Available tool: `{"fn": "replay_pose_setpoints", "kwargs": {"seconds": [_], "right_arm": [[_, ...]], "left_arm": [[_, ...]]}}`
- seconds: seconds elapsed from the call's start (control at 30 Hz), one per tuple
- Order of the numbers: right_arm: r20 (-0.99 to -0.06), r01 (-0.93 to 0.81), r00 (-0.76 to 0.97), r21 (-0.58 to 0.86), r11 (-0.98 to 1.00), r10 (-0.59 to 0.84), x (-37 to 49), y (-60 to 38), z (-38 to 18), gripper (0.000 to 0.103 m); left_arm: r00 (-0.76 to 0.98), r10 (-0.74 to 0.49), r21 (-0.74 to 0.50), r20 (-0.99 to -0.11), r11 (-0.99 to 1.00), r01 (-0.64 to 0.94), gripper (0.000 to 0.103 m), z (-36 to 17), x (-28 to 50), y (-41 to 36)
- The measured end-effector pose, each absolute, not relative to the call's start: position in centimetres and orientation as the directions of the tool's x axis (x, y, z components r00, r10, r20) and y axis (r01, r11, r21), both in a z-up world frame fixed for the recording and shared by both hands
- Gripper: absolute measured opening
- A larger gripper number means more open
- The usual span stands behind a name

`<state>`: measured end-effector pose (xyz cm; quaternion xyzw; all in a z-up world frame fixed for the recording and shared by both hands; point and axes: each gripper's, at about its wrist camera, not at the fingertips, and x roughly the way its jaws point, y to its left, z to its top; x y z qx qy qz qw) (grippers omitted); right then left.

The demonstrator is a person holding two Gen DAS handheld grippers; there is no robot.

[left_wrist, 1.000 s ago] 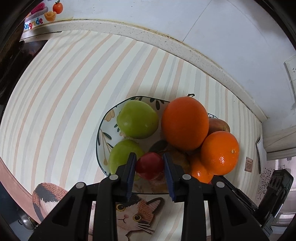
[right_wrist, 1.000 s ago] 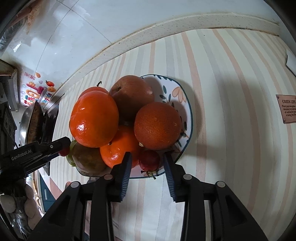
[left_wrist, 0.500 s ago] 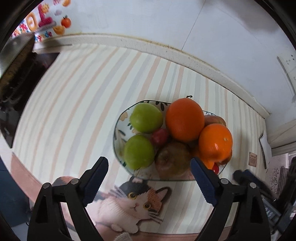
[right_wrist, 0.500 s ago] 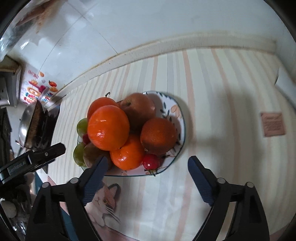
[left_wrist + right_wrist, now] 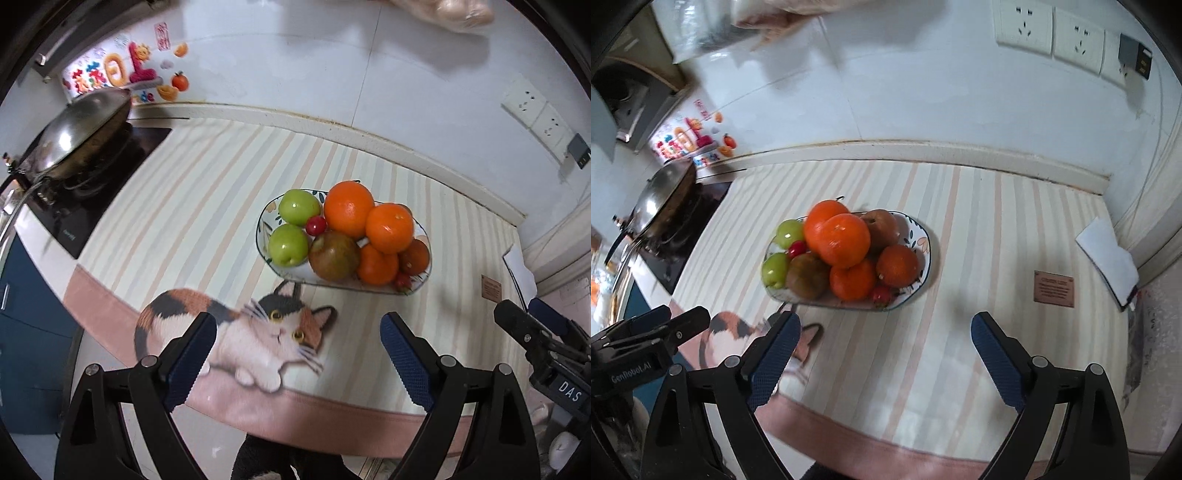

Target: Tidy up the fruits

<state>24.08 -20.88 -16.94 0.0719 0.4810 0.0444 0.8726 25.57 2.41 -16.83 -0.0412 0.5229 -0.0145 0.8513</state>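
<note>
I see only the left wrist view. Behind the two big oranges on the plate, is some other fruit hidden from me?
Observer: Yes. A reddish-brown apple sits at the back of the plate, right beside the top orange.
Operator: And the right tool, I see only its side. Is it holding anything?
Observer: No. The right tool is open and empty, short of the plate's near rim.
Operator: Is any part of the plate bare?
Observer: Yes, a strip along its right rim, beside the apple, shows the painted pattern.
</note>
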Motion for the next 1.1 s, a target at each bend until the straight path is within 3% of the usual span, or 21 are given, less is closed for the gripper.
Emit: {"fn": "replay_pose_setpoints", "kwargs": {"seconds": [0.6,1.1], "right_arm": [[-0.699,-0.074,0.702,0.121,0.99,0.138,7.6,-20.0,-4.6,0.097],[-0.626,-0.09,0.767,0.113,0.99,0.141,-1.6,-17.9,-0.2,0.097]], "left_arm": [[0.637,-0.024,-0.036,-0.771,0.999,-0.006,0.091,-6.7,12.9,1.6],[0.716,-0.021,-0.029,-0.697,1.0,0.001,0.091,-2.7,5.0,4.0]]}}
